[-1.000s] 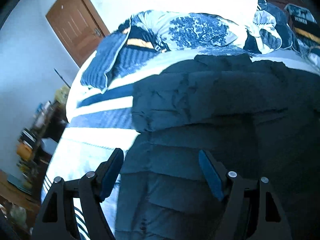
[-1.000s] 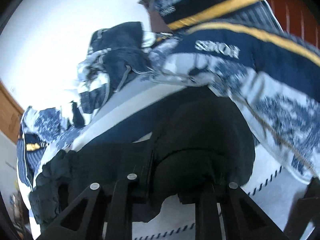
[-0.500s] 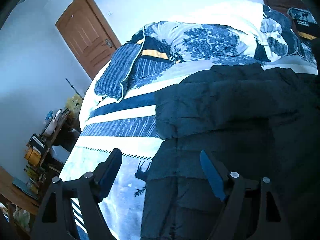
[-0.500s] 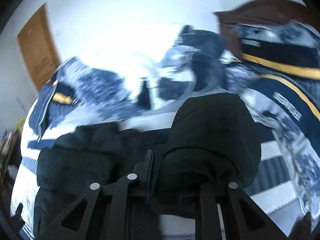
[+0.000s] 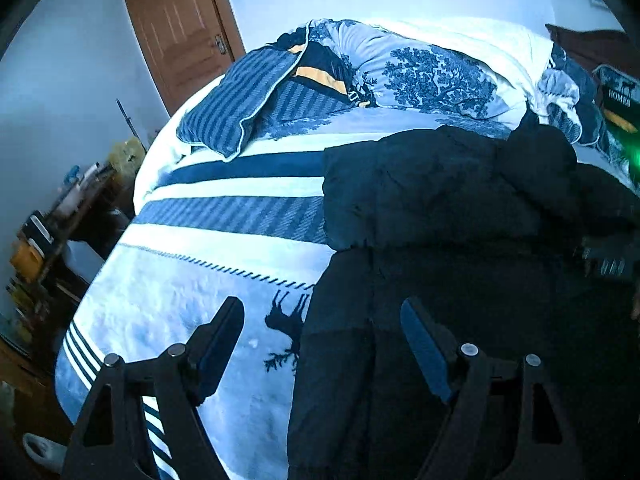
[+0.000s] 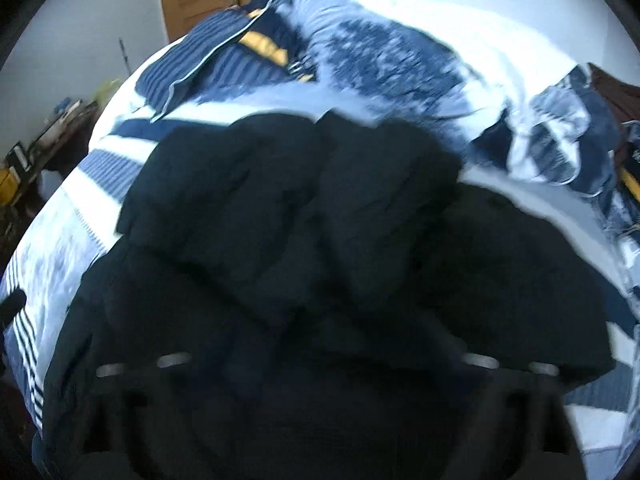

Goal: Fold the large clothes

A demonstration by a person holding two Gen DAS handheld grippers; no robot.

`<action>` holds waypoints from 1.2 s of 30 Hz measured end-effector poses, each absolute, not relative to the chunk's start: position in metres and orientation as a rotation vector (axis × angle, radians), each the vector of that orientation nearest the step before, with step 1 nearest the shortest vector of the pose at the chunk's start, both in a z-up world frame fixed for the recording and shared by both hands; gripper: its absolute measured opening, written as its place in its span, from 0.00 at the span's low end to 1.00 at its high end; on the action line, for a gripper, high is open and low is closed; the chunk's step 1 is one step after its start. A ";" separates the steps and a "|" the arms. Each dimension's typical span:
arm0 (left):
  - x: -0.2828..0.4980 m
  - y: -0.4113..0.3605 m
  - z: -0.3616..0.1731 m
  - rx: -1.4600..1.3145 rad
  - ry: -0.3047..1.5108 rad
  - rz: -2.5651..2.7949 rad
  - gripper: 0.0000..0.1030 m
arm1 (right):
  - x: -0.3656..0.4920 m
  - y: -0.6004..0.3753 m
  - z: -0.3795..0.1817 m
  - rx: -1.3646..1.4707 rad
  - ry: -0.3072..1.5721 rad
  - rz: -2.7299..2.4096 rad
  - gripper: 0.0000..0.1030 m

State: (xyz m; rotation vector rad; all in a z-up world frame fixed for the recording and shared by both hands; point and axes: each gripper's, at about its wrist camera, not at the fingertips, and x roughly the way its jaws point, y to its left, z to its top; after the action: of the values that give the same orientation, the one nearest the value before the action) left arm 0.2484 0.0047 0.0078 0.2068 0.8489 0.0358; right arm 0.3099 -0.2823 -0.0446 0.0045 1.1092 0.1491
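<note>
Jacket [image 5: 460, 208], black puffer, lies part-folded on bed [image 5: 192, 280] w/ sleeves bunched up top, my left gripper [image 5: 322, 344] wide & empty over its near edge, right gripper's [image 6: 320, 364] state lost in blur; puffy layers could spring open.

A large black quilted puffer jacket [image 5: 460, 216] is seen spread flat ahead of the left gripper [image 5: 320, 344], whose right finger is over it. One sleeve is folded across the body, and the fabric is bunched in puffy ridges.
</note>
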 end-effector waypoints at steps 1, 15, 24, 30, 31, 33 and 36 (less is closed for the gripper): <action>0.248 0.005 0.008 0.201 0.854 0.028 0.79 | 0.305 -0.280 -0.048 0.009 1.119 0.155 0.90; 0.265 -0.093 0.032 0.243 0.887 -0.199 0.79 | 0.239 -0.366 -0.012 0.135 1.057 0.039 0.90; 0.310 -0.219 0.016 0.377 0.903 -0.345 0.79 | 0.220 -0.465 -0.011 0.302 1.041 -0.134 0.90; 0.360 -0.267 -0.007 0.426 0.900 -0.263 0.79 | 0.213 -0.504 -0.019 0.374 1.036 -0.180 0.90; 0.367 -0.273 -0.011 0.438 0.897 -0.250 0.79 | 0.212 -0.509 -0.020 0.391 1.033 -0.184 0.90; 0.381 -0.283 -0.022 0.468 0.904 -0.226 0.79 | 0.213 -0.514 -0.023 0.411 1.032 -0.195 0.90; 0.401 -0.288 -0.042 0.485 0.944 -0.193 0.78 | 0.217 -0.520 -0.031 0.449 1.038 -0.205 0.90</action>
State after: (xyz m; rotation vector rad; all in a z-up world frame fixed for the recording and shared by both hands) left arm 0.4009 -0.2884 -0.0416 0.4853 0.9439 -0.1930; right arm 0.2173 -0.5198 -0.0315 0.4486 1.0375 -0.2046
